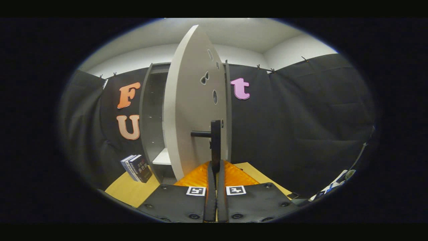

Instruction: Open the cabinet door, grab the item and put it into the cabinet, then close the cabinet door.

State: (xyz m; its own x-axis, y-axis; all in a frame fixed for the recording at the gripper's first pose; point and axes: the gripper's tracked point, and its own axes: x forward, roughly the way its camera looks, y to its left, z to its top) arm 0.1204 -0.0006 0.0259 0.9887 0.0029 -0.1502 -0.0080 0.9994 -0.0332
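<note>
Gripper (215, 167) fingers pinch black door handle (215, 140); white cabinet door (195, 110) stands ajar, cabinet (152, 113) interior open, boxed item (137, 168) on table (132, 192) beside it.

A pale wooden surface (133, 192) runs across the lower part of the frame. On it stand a grey cabinet (152, 110) at centre and leaning books (137, 168) at lower left.

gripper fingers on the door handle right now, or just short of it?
Touching. The gripper view shows the gripper closed on the lower end of the black handle of the cabinet door, no gap visible on either side.
</note>
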